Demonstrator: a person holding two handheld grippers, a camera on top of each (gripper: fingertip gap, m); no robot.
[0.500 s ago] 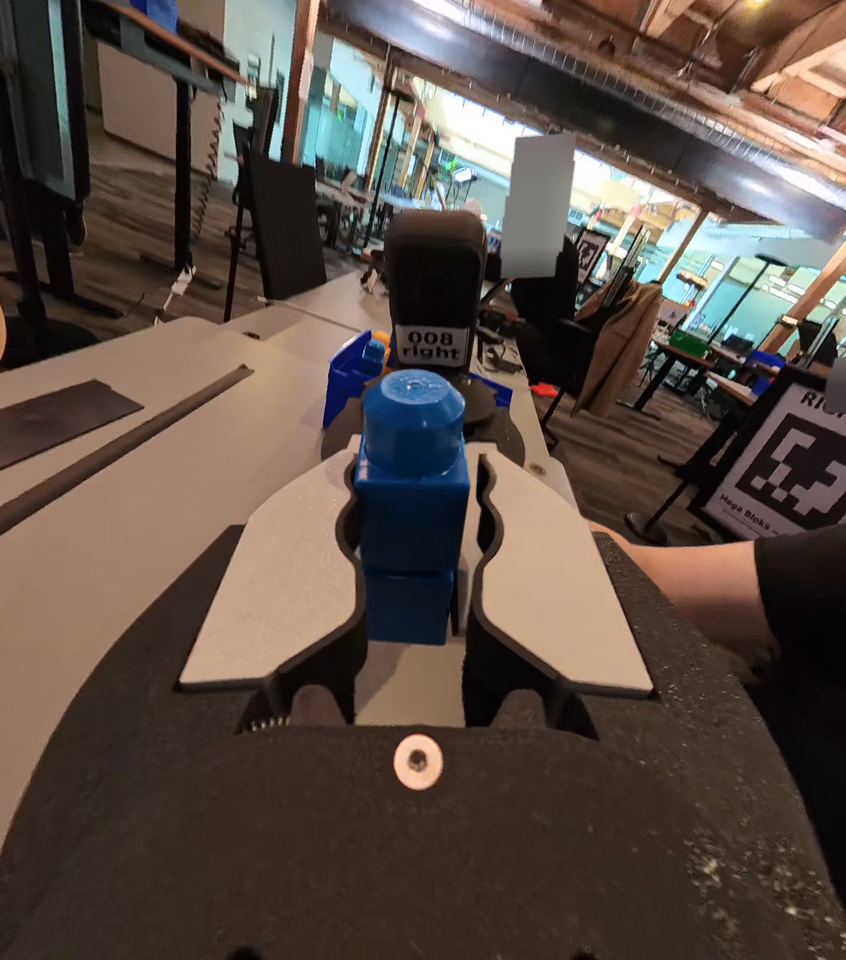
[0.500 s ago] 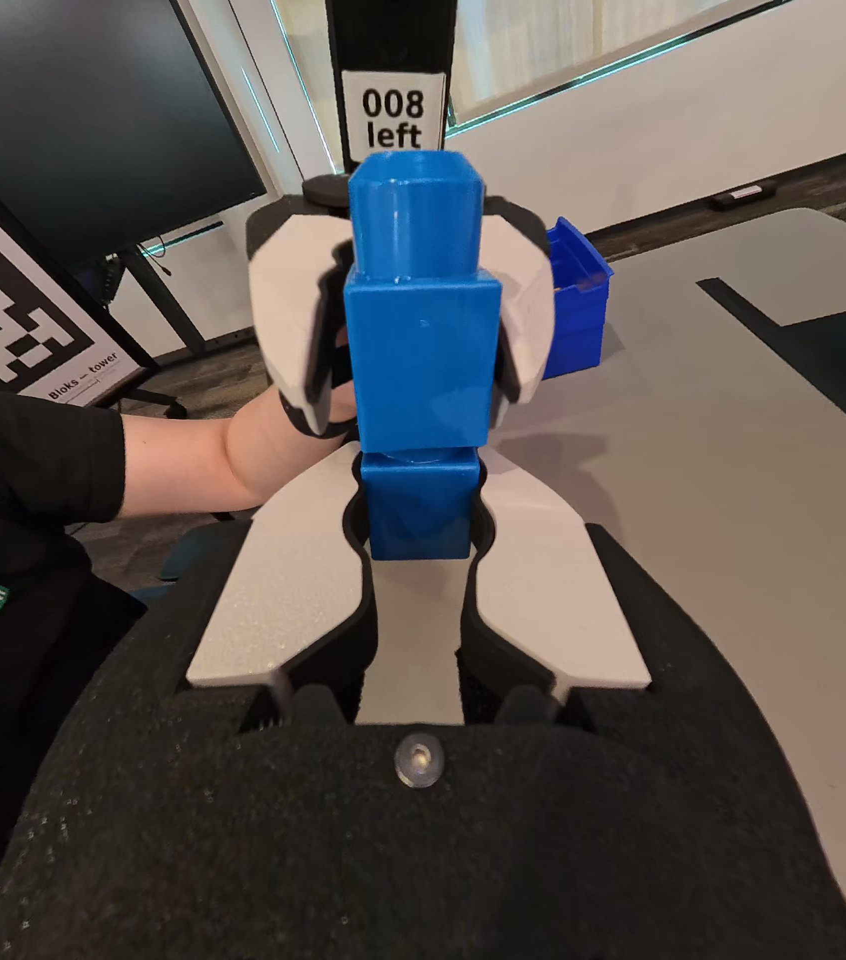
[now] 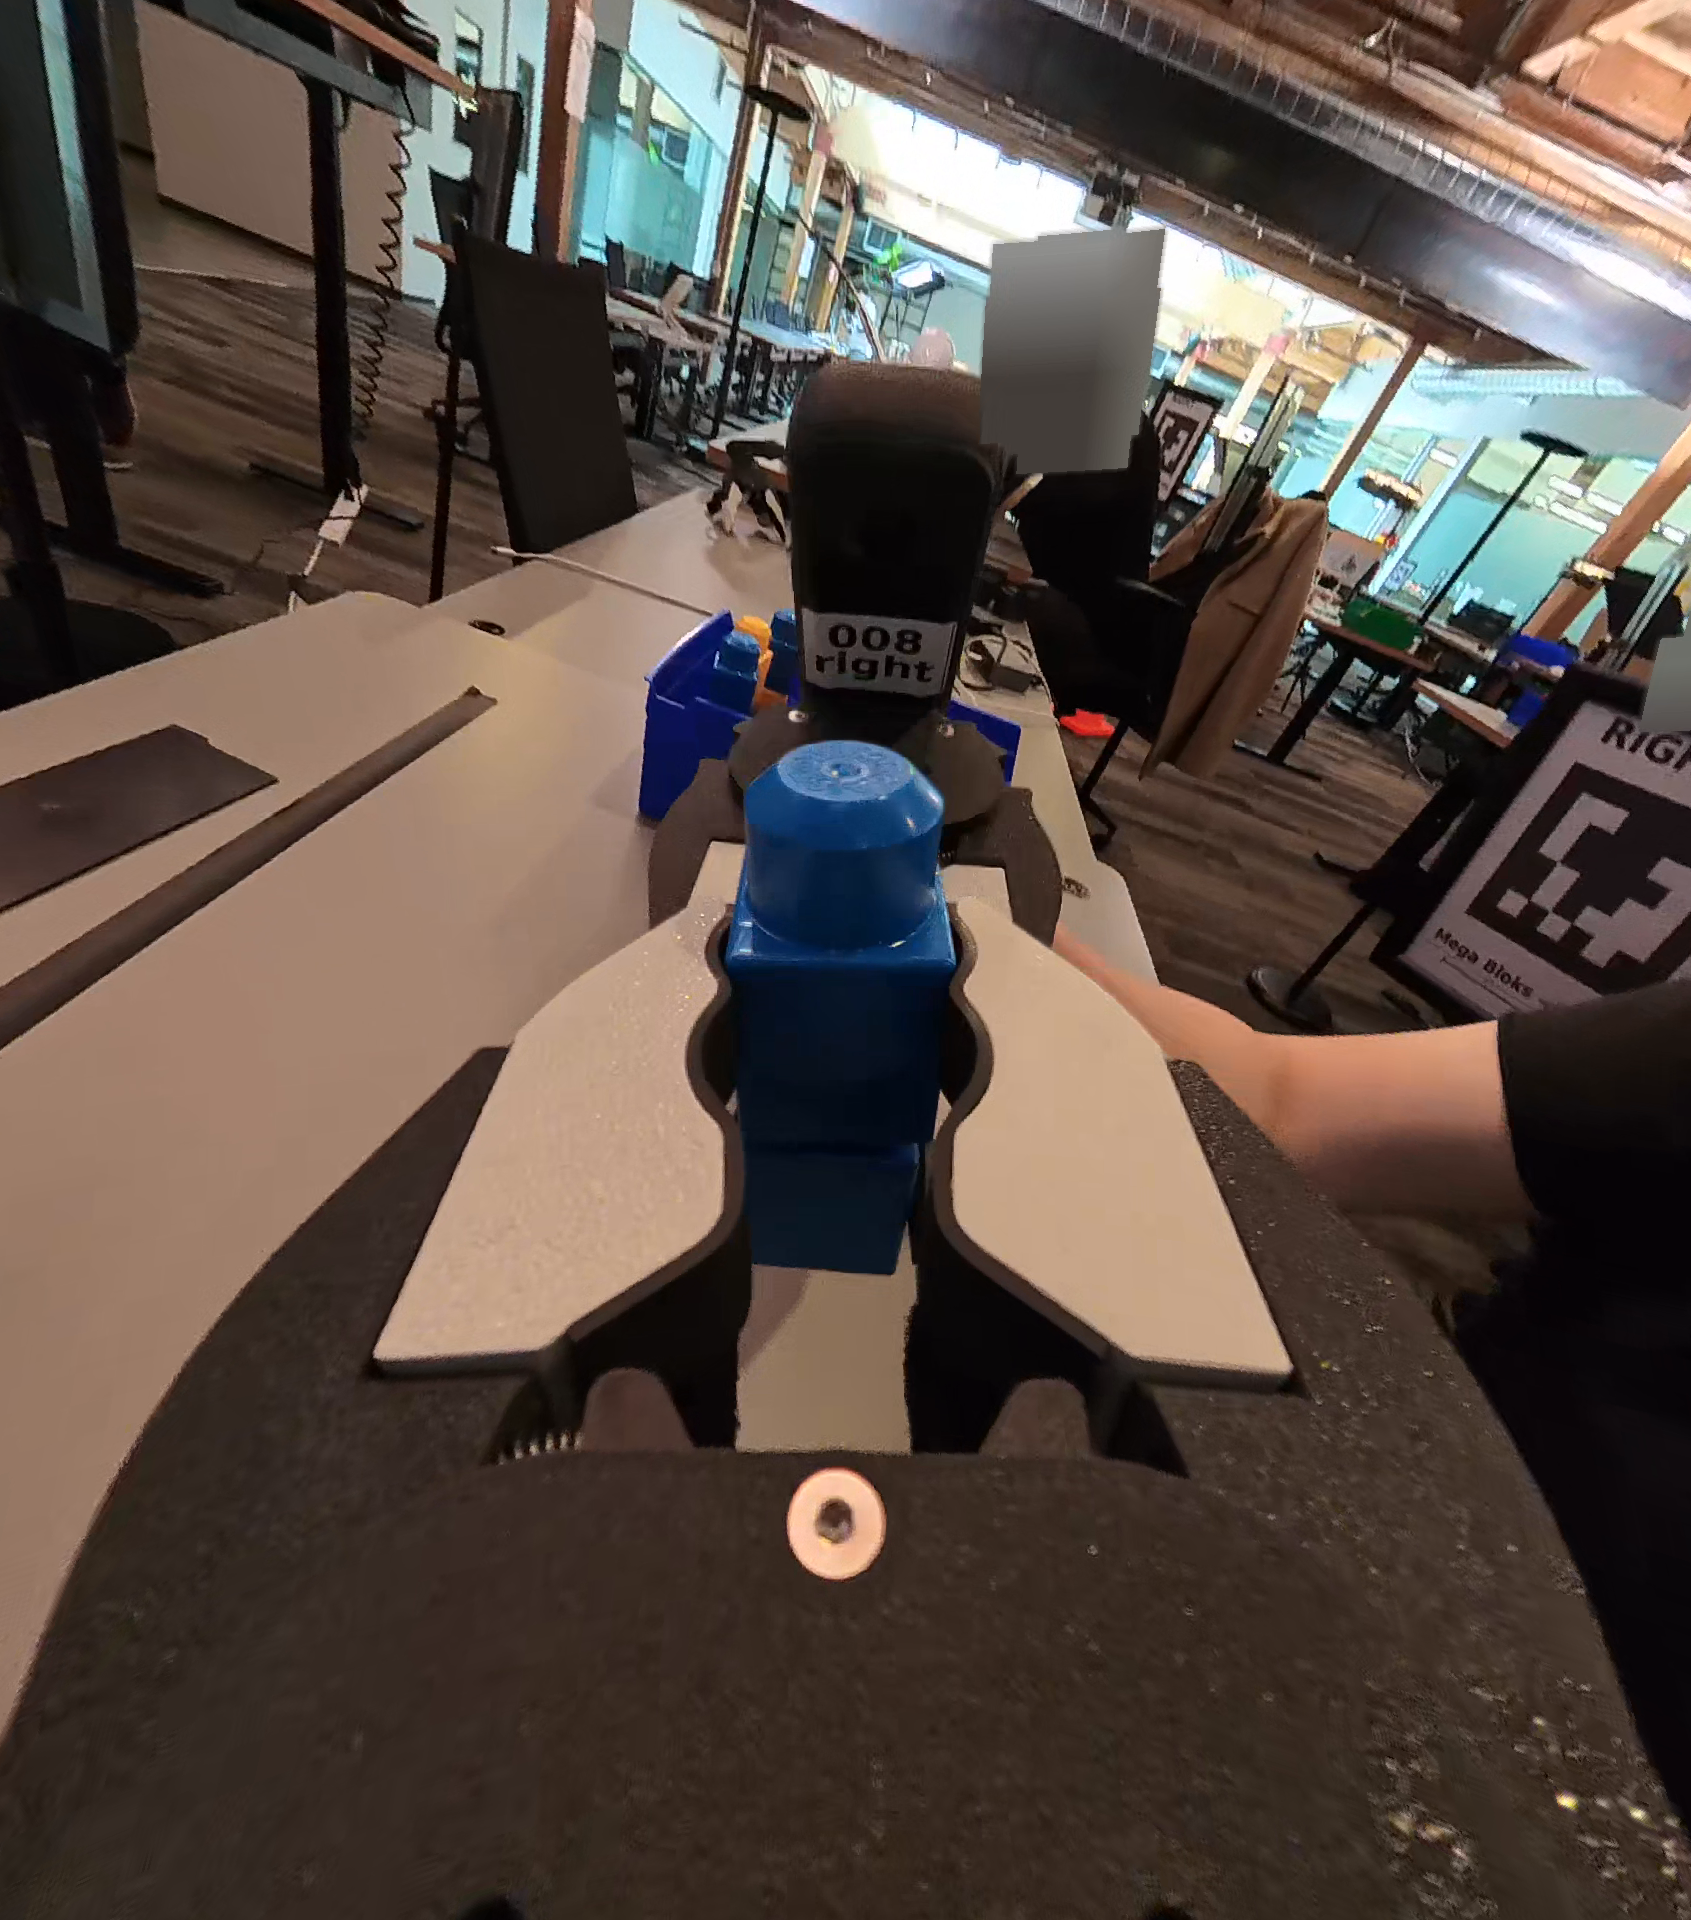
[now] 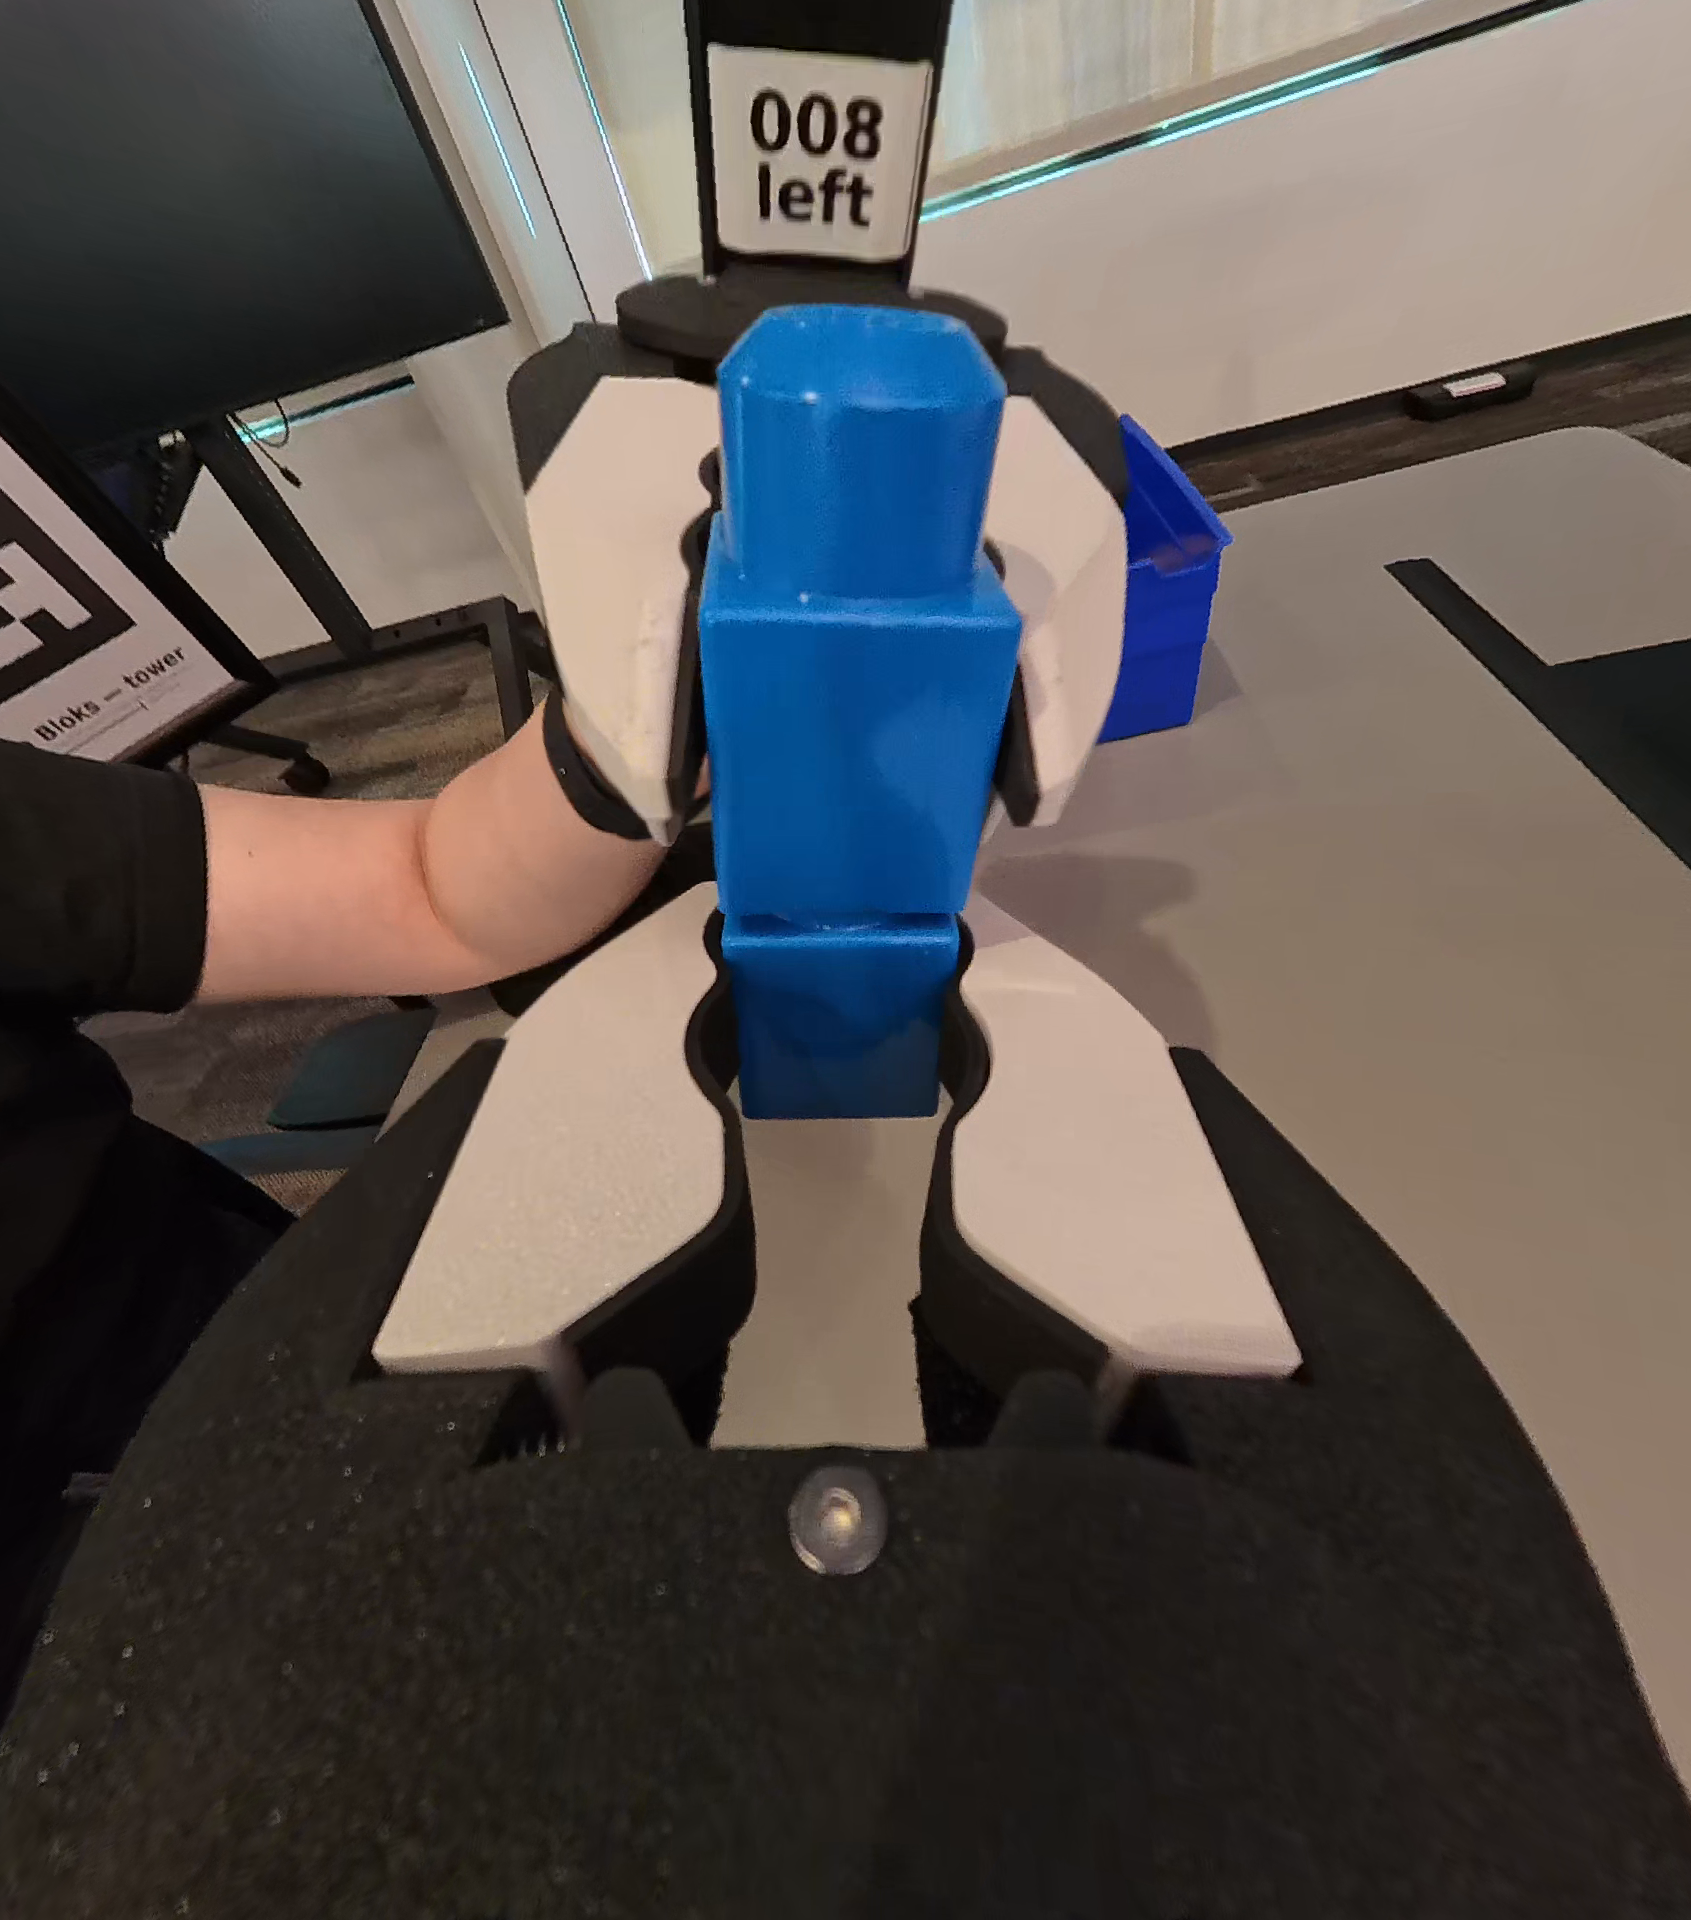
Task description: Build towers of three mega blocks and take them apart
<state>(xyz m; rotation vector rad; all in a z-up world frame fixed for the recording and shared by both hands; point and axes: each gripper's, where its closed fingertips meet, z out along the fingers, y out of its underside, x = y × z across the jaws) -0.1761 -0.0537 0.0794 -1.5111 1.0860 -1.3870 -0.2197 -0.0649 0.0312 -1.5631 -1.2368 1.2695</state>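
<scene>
Two blue mega blocks are stacked and held in the air between my two grippers, which face each other. My left gripper (image 3: 841,935) is shut on the upper blue block (image 3: 841,1023), whose round stud points up. It also shows in the right wrist view (image 4: 846,816), clamped on that block (image 4: 856,748). My right gripper (image 4: 839,935) is shut on the lower blue block (image 4: 836,1023), which sits just under the upper one, with a thin seam between them. In the left wrist view the lower block (image 3: 830,1205) shows below my fingers, and the right gripper's fingers (image 3: 999,899) stand behind the stack.
A blue bin (image 3: 685,727) with blue and orange blocks stands on the grey table (image 3: 197,1039) behind the right gripper. It also shows in the right wrist view (image 4: 1163,623). A black mat (image 3: 62,810) lies at the left. A marker sign (image 3: 1630,883) stands off the table's edge.
</scene>
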